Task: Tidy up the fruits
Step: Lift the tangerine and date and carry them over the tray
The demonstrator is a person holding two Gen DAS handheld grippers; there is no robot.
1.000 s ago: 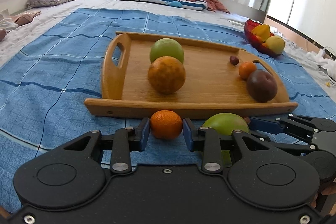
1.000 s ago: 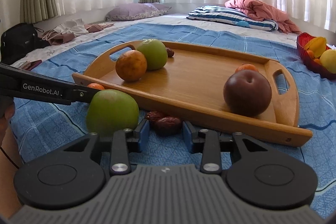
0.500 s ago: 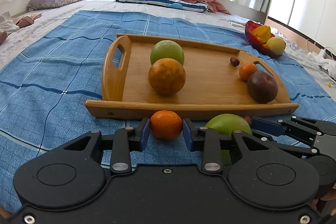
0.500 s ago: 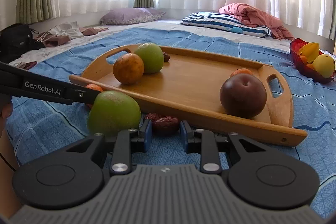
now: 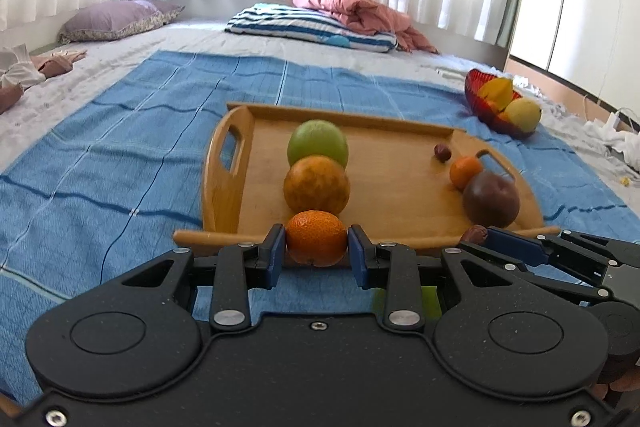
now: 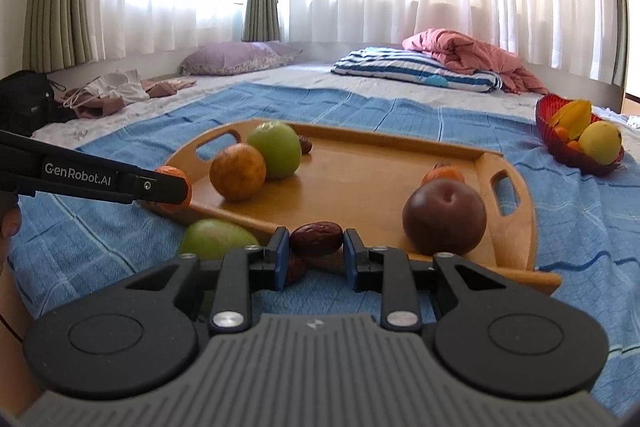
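Both fruits now above blanket (image 5: 120, 163)

Blue checked blanket (image 5: 120, 155), tan wood tray (image 5: 400, 195), orange mandarin (image 5: 316, 242) (blue-padded black tool), brown date (image 6: 317, 238).

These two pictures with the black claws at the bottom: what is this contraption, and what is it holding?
No robot: a person holds a two-finger claw in each hand, each carrying a camera looking along its fingers. One picture is from the left claw, shut on a small orange. The other is from the right claw, shut on a dried red date. Ahead, on a blue blanket, a wooden tray holds a green apple, a speckled orange, a dark plum and smaller fruit. A red bowl of fruit sits beyond.
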